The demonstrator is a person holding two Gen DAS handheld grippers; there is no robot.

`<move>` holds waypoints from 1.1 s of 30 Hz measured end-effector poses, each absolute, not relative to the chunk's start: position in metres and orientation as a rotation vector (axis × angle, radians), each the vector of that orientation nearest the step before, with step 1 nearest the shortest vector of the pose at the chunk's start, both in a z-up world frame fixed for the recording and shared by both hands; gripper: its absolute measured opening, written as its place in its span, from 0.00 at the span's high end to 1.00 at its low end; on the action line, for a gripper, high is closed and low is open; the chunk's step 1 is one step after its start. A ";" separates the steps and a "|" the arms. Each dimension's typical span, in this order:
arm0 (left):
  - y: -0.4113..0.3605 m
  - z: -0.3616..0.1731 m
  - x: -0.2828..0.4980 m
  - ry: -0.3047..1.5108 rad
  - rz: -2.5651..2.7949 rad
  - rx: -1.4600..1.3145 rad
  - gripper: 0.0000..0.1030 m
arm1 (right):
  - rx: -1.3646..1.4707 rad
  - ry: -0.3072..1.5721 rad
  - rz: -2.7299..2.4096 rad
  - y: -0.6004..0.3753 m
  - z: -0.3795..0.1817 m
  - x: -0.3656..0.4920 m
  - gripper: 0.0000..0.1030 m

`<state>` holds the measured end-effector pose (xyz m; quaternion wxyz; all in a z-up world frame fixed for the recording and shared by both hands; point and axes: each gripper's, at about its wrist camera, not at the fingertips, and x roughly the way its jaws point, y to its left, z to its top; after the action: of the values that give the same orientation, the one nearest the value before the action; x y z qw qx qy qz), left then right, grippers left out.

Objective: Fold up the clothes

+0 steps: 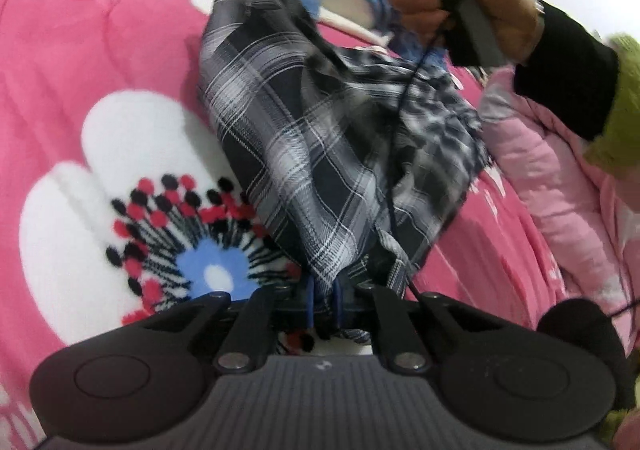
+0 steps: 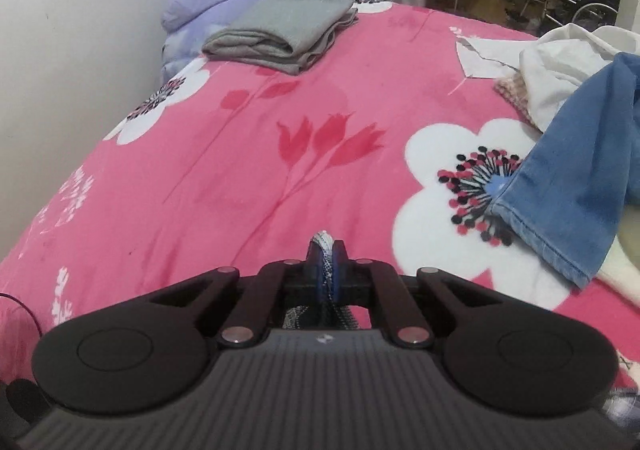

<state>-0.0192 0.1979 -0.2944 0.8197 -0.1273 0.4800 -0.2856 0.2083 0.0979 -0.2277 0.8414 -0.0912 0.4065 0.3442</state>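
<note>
Both grippers have hold of the plaid garment (image 1: 304, 137), a dark checked piece hanging in a loose swag above the pink flowered bed cover (image 1: 100, 49). The left gripper (image 1: 324, 302) has its jaws pressed together on the garment's lower corner, the cloth bunching out from between the blue pads. In the right wrist view, the right gripper (image 2: 327, 270) likewise has its jaws pinched on a thin roll of checked fabric that sticks up between them. From the left wrist view the person's right hand (image 1: 452, 5) holds that tool beyond the garment and higher in the picture, so the cloth runs taut-to-slack between the two grips. Taking the plaid garment as the landmark: a folded grey garment (image 2: 284, 29) lies far from it near the wall, with a lilac padded jacket (image 2: 200, 9) just behind that; blue jeans (image 2: 576, 177) and a white garment (image 2: 560, 65) lie in a heap to its right. The step in hand looks like the pick-up and spreading of a fresh piece. The next move probably calls for drawing the two corners apart until the edge is straight, then laying the cloth flat on the open stretch of bed cover before any fold.
</note>
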 end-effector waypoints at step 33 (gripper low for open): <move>0.274 -0.268 0.063 0.929 -0.543 -0.330 0.46 | 0.260 0.946 0.775 0.024 -0.204 0.231 0.61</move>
<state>0.0626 0.2744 -0.2681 0.8457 -0.1566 0.4404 -0.2576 0.2313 0.0238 -0.2044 0.8108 0.1219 0.4429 0.3628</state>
